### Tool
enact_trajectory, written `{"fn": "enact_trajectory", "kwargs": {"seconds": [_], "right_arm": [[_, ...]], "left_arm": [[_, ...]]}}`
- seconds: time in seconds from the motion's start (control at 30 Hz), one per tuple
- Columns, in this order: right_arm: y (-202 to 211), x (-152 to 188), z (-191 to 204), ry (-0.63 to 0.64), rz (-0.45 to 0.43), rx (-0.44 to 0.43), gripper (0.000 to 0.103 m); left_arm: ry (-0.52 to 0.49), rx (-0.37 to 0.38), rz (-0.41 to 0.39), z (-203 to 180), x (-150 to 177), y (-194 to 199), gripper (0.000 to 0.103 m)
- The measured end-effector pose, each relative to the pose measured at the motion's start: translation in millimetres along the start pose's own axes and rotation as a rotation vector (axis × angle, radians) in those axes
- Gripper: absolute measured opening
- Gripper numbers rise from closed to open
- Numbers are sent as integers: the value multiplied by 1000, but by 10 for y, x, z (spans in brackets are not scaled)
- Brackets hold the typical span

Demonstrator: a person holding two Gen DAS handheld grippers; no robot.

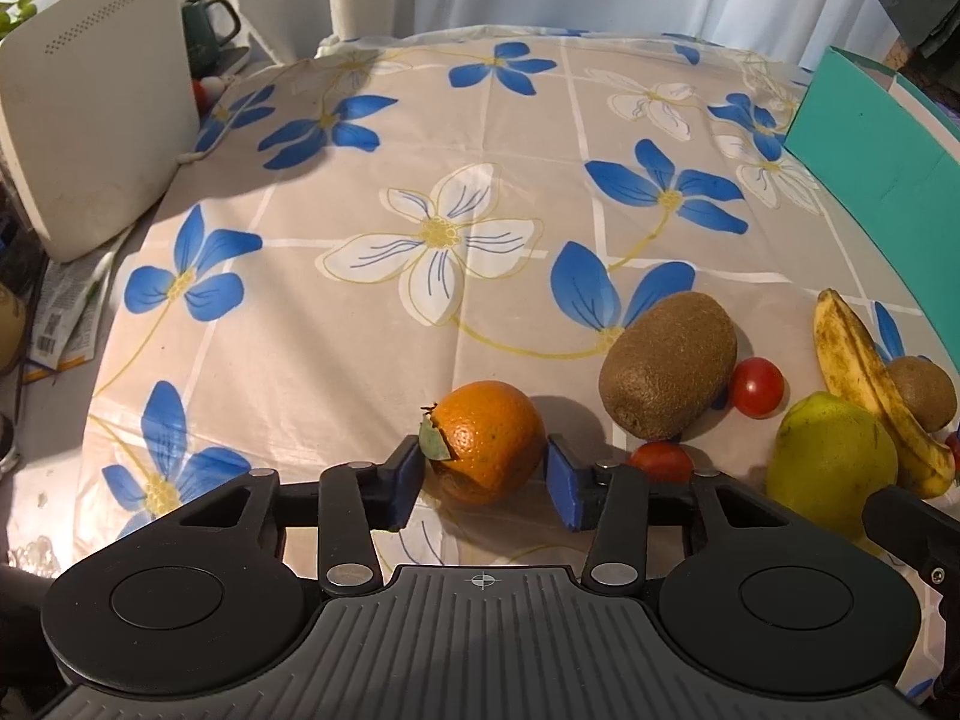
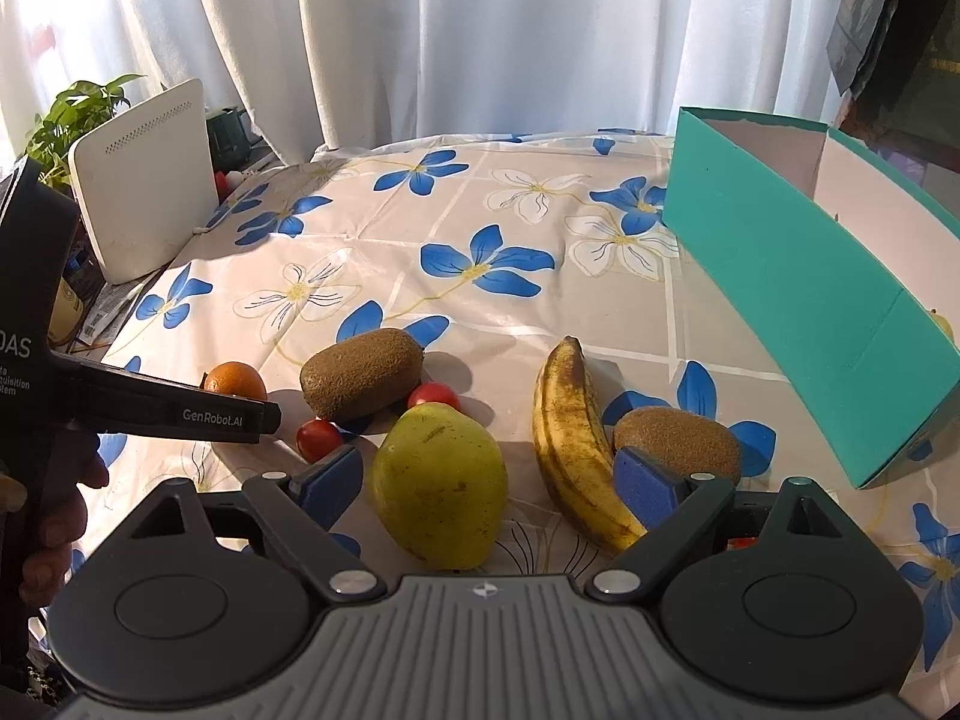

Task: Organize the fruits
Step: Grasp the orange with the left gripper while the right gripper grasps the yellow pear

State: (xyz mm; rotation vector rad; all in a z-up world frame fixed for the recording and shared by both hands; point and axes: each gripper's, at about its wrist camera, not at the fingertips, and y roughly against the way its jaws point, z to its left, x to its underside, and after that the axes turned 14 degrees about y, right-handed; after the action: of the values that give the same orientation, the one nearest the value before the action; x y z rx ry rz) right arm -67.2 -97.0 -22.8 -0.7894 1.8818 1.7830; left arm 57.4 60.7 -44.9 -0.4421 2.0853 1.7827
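Observation:
An orange [image 1: 483,441] with a leaf sits on the flowered tablecloth [image 1: 372,192] between the blue pads of my left gripper [image 1: 486,483]. The left pad touches its leaf side; a small gap shows at the right pad. The orange also shows in the right wrist view [image 2: 235,380]. My right gripper [image 2: 489,483] is open wide, with a green pear [image 2: 441,483] and a spotted banana [image 2: 573,438] between its pads. Two kiwis [image 2: 363,373] [image 2: 678,441] and two cherry tomatoes [image 2: 433,396] [image 2: 318,439] lie around them.
A teal open box [image 2: 804,300] stands at the right of the table. A white router-like device [image 2: 144,204], a dark mug [image 1: 210,30] and a plant [image 2: 72,114] stand at the far left. White curtains hang behind. Another small red fruit [image 2: 744,542] peeks under my right gripper.

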Motion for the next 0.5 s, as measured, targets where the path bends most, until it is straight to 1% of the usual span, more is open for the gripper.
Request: {"fn": "enact_trajectory", "kwargs": {"seconds": [0.1, 0.33, 0.5], "right_arm": [[-7, 6, 4, 1, 9, -3, 88], [-8, -15, 35, 18, 15, -5, 87], [-24, -42, 78, 39, 23, -24, 85]], "left_arm": [[0, -5, 2, -17, -2, -7, 45], [-5, -17, -1, -37, 11, 2, 43], [5, -22, 2, -11, 10, 36, 43]]}}
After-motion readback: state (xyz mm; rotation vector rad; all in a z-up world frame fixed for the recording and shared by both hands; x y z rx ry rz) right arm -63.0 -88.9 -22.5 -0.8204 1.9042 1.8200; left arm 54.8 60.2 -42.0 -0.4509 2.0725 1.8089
